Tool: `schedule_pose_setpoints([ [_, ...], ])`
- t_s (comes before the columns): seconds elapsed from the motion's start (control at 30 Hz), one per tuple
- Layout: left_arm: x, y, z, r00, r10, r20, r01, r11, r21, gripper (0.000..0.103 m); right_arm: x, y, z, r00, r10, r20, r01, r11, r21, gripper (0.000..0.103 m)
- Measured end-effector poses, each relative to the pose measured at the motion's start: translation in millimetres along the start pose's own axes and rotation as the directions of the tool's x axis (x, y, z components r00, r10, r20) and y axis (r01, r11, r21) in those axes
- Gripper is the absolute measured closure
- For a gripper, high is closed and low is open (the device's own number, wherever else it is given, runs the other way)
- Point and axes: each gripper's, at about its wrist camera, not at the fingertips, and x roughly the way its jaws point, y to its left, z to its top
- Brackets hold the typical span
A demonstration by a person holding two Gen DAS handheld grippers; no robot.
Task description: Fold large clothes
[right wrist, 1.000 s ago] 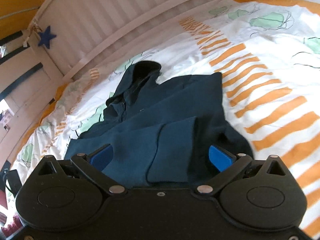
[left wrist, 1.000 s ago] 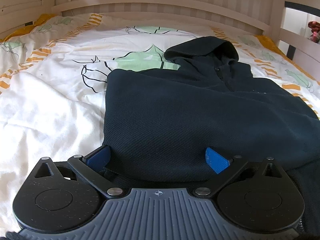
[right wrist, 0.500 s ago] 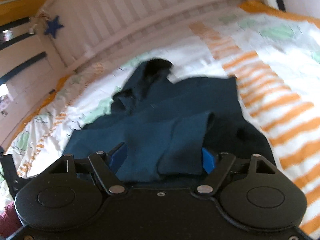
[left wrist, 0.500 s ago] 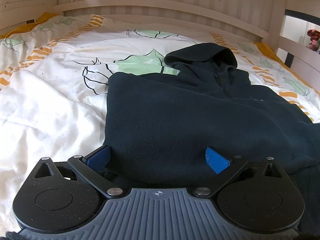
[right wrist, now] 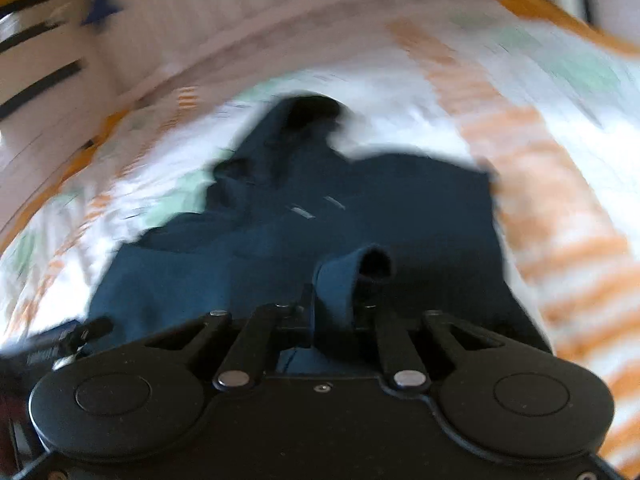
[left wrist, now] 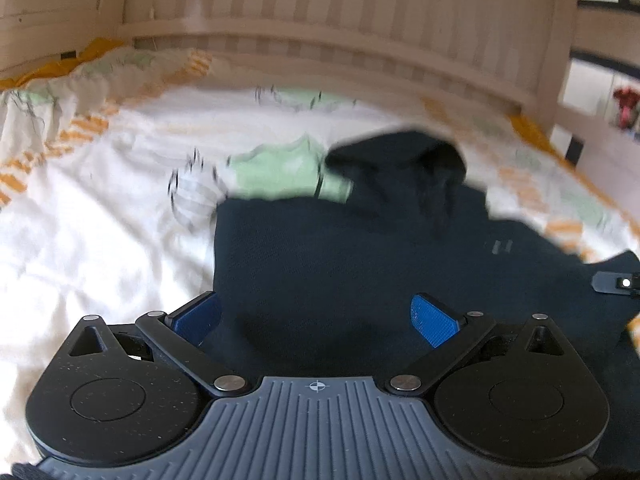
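Both views are smeared by motion blur, the right wrist view worst: the duvet's pattern there runs into streaks and the headboard is a pale band. In the left wrist view the near hem of the hoodie [left wrist: 360, 272] is hidden under the gripper body, and its right side is cut off by the frame edge. The tip of the other gripper shows only as a small black piece at the far right edge, over the dark cloth. Whether the left pads touch the fabric cannot be made out.

The hoodie is dark navy, lying flat on the bed with its hood [left wrist: 404, 156] at the far end, well beyond the tongs, toward the slatted wooden headboard [left wrist: 340, 20]. In the right wrist view a sleeve cuff [right wrist: 344, 280] stands up as a rolled tube of blue cloth with a dark open mouth, straight ahead of the tongs, while the body of the garment spreads beyond and to both sides.

The left gripper [left wrist: 316, 316] has its blue pads [left wrist: 434, 318] wide apart, with the hoodie's fabric lying between and beneath them. The right gripper [right wrist: 336, 308] has just been closing and its fingers now stand together, clamped on the sleeve cuff, which pokes out above them.

The duvet [left wrist: 100, 240], white with orange stripes and green leaf shapes, lies to the left of the left tongs and to the right of the right ones
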Motion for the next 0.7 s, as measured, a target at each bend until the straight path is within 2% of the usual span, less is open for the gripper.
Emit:
schedule_pose_setpoints([
  [0.07, -4.7, -6.6, 13.9, 0.999, 0.003, 0.033, -0.003, 1.0, 0.005, 0.0, -15.3, 19.3, 19.7, 0.997, 0.047, 0.059, -0.041, 0.994, -0.104, 0.087],
  [0.13, -3.6, -14.7, 24.6, 0.999, 0.003, 0.052, -0.005, 0.999, 0.036, 0.0, -28.6, 26.1, 37.4, 0.988, 0.087, 0.129, -0.067, 0.987, -0.149, 0.088],
  [0.2, 4.4, -20.9, 28.0, 0.999, 0.017, 0.046, -0.02, 0.997, 0.069, 0.0, -28.0, 18.8, 48.6, 0.987, 0.056, 0.151, -0.033, 0.988, -0.152, 0.088],
  [0.27, 18.6, -23.1, 23.8, 0.999, 0.05, 0.018, -0.051, 0.995, 0.088, 0.0, -12.8, 0.8, 49.8, 0.994, -0.01, 0.112, 0.022, 0.994, -0.111, 0.086],
  [0.33, 38.0, -23.2, 16.5, 0.995, 0.088, -0.047, -0.083, 0.992, 0.1, 0.0, 7.7, -19.3, 40.8, 0.996, -0.073, 0.043, 0.076, 0.995, -0.069, 0.081],
  [0.4, 54.1, -18.4, 7.4, 0.986, 0.12, -0.114, -0.108, 0.989, 0.102, 0.0, 25.3, -31.3, 28.6, 0.991, -0.13, -0.028, 0.128, 0.99, -0.064, 0.077],
  [0.47, 66.0, -9.9, -2.3, 0.979, 0.123, -0.161, -0.111, 0.991, 0.081, 0.0, 32.9, -35.4, 16.0, 0.983, -0.176, -0.047, 0.172, 0.982, -0.081, 0.075],
  [0.53, 68.7, 3.8, -10.6, 0.983, 0.084, -0.166, -0.082, 0.996, 0.015, 0.0, 33.0, -35.6, 6.3, 0.977, -0.212, -0.037, 0.208, 0.973, -0.096, 0.058],
  [0.57, 67.9, 8.0, -13.4, 0.985, 0.068, -0.156, -0.07, 0.997, -0.009, 0.0, 32.5, -36.5, 4.7, 0.973, -0.23, -0.028, 0.226, 0.969, -0.099, 0.054],
  [0.63, 66.1, 8.1, -16.7, 0.988, 0.06, -0.143, -0.062, 0.998, -0.008, 0.0, 31.6, -38.3, -0.3, 0.963, -0.268, -0.01, 0.265, 0.959, -0.096, 0.033],
  [0.7, 65.2, 5.1, -18.1, 0.989, 0.067, -0.135, -0.067, 0.998, 0.002, 0.0, 34.5, -43.2, -3.5, 0.956, -0.292, -0.006, 0.291, 0.954, -0.069, 0.023],
])
